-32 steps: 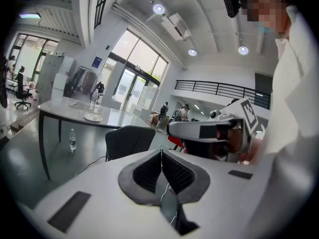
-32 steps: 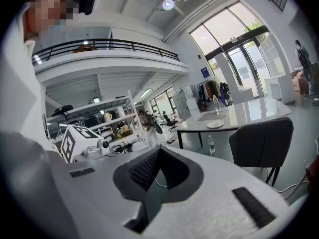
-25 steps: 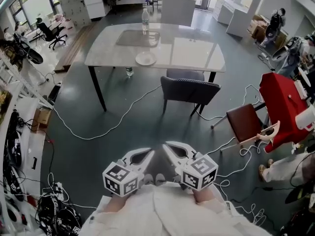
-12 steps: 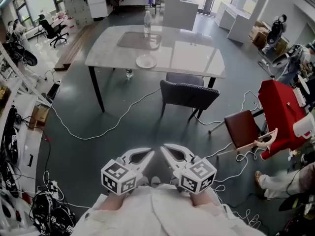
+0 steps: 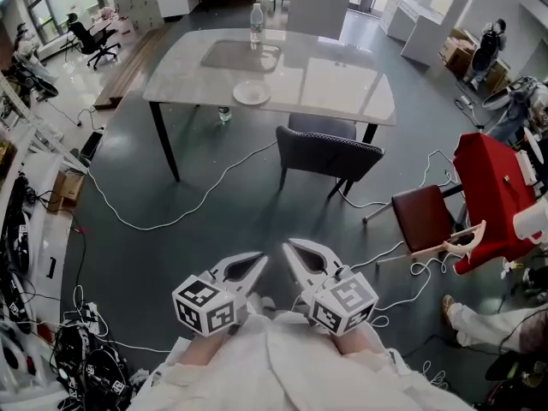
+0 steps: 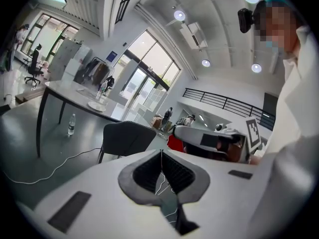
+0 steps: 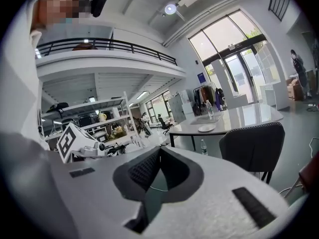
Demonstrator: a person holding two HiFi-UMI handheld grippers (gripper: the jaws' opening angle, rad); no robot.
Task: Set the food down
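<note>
I hold both grippers close to my body, side by side above the grey floor. My left gripper (image 5: 260,259) is shut, its dark pads meeting with nothing between them (image 6: 161,153). Beside it, my right gripper (image 5: 289,246) is also shut and empty (image 7: 160,150). No food shows in either one. Far ahead stands a pale table (image 5: 342,88) with a white plate (image 5: 252,92), a flat tray (image 5: 240,56) and a water bottle (image 5: 256,22). The plate (image 7: 206,128) looks bare.
A dark chair (image 5: 328,154) stands at the table's near side, between me and it. A bottle (image 5: 223,114) stands on the floor under the table. White cables (image 5: 171,221) trail across the floor. A brown chair (image 5: 425,217) and a red cart (image 5: 492,187) stand at the right.
The table and chair sit slightly higher in the head view and the grippers slightly lower. Both grippers stay shut and together.
</note>
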